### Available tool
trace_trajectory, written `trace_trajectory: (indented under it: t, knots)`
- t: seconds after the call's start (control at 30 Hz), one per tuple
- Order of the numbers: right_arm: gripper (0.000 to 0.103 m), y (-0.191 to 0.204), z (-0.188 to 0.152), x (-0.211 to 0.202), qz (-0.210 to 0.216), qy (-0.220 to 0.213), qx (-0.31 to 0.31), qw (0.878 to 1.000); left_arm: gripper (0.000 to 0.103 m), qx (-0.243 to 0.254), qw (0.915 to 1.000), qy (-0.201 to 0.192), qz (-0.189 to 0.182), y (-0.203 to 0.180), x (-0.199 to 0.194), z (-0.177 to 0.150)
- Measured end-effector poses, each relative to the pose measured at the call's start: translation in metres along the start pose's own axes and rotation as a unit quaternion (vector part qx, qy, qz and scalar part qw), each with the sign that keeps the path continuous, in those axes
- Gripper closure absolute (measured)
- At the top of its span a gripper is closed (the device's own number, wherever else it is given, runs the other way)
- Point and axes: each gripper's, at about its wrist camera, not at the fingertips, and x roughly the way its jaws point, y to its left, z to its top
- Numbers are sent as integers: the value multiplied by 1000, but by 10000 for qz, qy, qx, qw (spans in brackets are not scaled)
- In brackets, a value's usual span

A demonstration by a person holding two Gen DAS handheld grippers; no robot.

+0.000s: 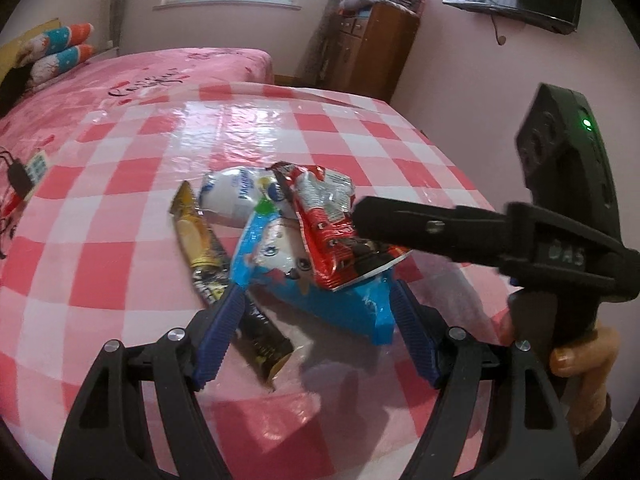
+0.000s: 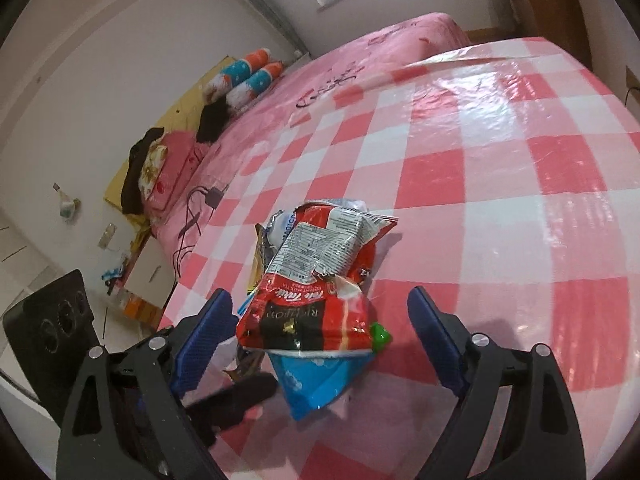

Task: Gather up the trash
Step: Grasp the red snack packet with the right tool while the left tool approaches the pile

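A pile of wrappers lies on the pink-and-white checked tablecloth (image 1: 132, 240): a red packet (image 1: 328, 224) on top, a blue packet (image 1: 344, 308) under it, a white pouch (image 1: 236, 196) behind and a gold-and-black stick sachet (image 1: 204, 256) to the left. My left gripper (image 1: 318, 320) is open, its blue pads on either side of the blue packet's near end; the left pad lies over the sachet. My right gripper (image 2: 320, 332) is open around the red packet (image 2: 312, 280), with gaps at both pads. In the left wrist view the right gripper's finger (image 1: 420, 228) reaches over the red packet.
A bed with a pink sheet (image 1: 160, 76) adjoins the table's far side, with rolled pillows (image 1: 60, 52) and a charger with cables (image 2: 208, 196) on it. A wooden cabinet (image 1: 368, 48) stands in the corner. The table's edge (image 2: 176, 292) drops off at left.
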Motion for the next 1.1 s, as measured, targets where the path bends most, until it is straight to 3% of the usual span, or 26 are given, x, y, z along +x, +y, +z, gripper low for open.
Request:
trace_trajectory:
  t: [0.37,0.5,0.6,0.87,1.0,1.1]
  knots:
    - [18,0,20,28,-199,196,-198,9994,25,87,9986,-29,-516,-14,21,-1]
    - [35,1,21,33,-343,242,-305,9987,25,117,9979,6,-639,-19,21,-2]
    - [38,-1,20,31,-322,220,-356,9986,25,86,9979,29,-642,-17,14,-5]
    - [44,-8,17,26,-343,120,-349,9987,25,-277,9994,-195,92,10,-15,1]
    - [44,-14,16,21,-325,54,-261,9991,25,-596,9956,48,722,30,-7,8]
    - [44,-18,15,17,-356,2,-213,9991,30,-881,9921,107,883,45,-2,12]
